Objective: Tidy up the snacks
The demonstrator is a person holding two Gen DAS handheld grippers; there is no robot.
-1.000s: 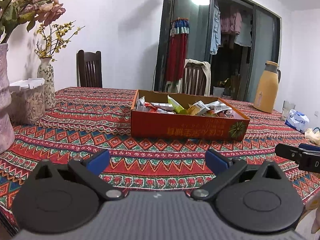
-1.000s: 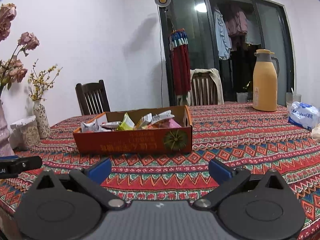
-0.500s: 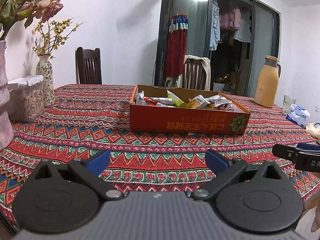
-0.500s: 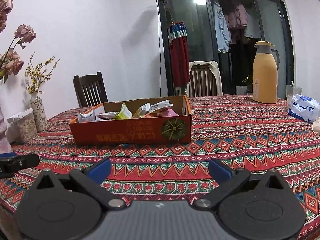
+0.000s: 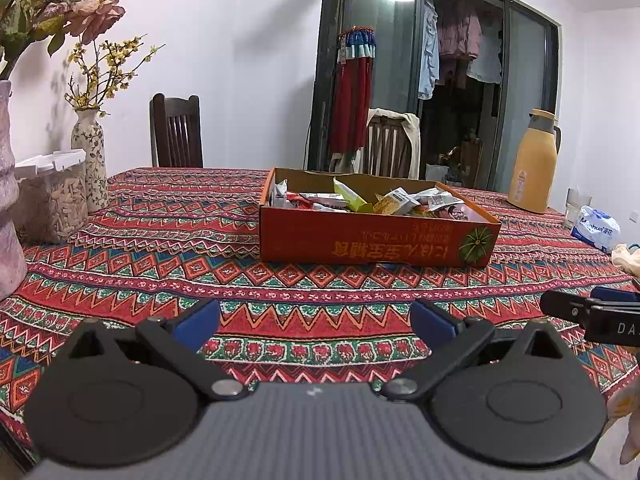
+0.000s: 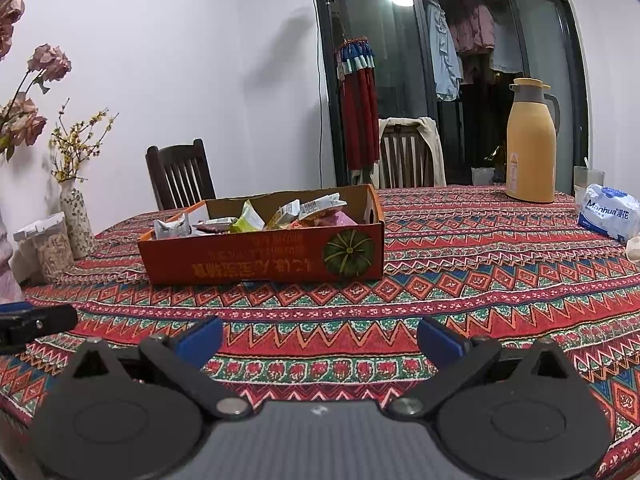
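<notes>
An orange cardboard box (image 5: 376,242) stands in the middle of the table, holding several wrapped snacks (image 5: 372,200). It also shows in the right wrist view (image 6: 264,258), with its snacks (image 6: 276,216). My left gripper (image 5: 314,318) is open and empty, low over the near table edge, well short of the box. My right gripper (image 6: 320,338) is open and empty, also near the front edge. Each gripper's tip shows at the side of the other's view: the right gripper (image 5: 592,312) and the left gripper (image 6: 32,322).
A patterned red tablecloth (image 5: 160,248) covers the table. A flowered vase (image 5: 90,160) and a clear jar (image 5: 52,196) stand at the left. A yellow thermos (image 6: 530,142), a glass (image 6: 586,180) and a tissue pack (image 6: 610,210) stand at the right. Chairs (image 6: 180,172) stand behind.
Both grippers have dropped slightly, so the box and room sit higher in the views. Both stay open and empty. The box has not moved.
</notes>
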